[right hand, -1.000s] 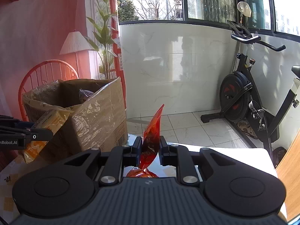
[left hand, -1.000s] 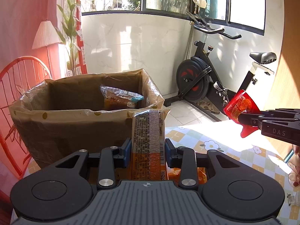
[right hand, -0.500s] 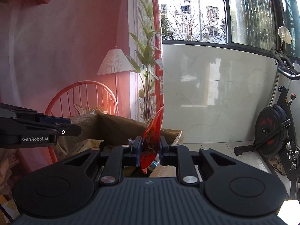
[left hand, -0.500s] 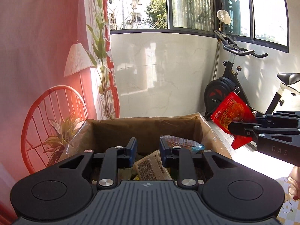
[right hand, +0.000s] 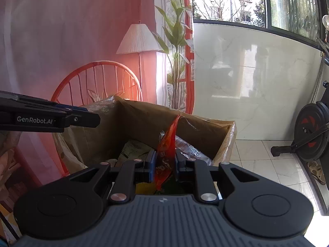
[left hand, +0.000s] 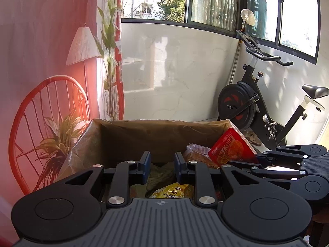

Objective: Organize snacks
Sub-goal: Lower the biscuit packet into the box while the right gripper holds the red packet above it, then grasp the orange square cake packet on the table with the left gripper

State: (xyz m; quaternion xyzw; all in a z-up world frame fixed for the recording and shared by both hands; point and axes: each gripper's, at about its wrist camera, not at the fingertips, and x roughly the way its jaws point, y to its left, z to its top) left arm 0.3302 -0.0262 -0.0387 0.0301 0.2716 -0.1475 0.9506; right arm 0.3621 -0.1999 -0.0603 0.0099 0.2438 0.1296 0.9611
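An open cardboard box (left hand: pixel 160 123) lined with clear plastic holds several snack packs, among them a yellow one (left hand: pixel 172 191) and a clear-wrapped bread pack (left hand: pixel 197 152). My left gripper (left hand: pixel 161 160) hovers over the box, its jaws apart with nothing between them. My right gripper (right hand: pixel 165 160) is shut on a red snack packet (right hand: pixel 167 144), held upright above the box's (right hand: pixel 148 107) inside. In the left wrist view the red packet (left hand: pixel 228 146) pokes in from the right, over the box's right corner. The left gripper (right hand: pixel 90 119) reaches in from the left in the right wrist view.
A red wire chair (left hand: pixel 47 103) and a potted plant (left hand: pixel 59 140) stand left of the box. A floor lamp (left hand: pixel 82 47) is behind them. An exercise bike (left hand: pixel 246 107) stands to the right on a tiled floor (right hand: pixel 257 150).
The left gripper let go of a printed snack pack, which now lies in the box, and rose above it. The right gripper carried the red packet leftward to over the box.
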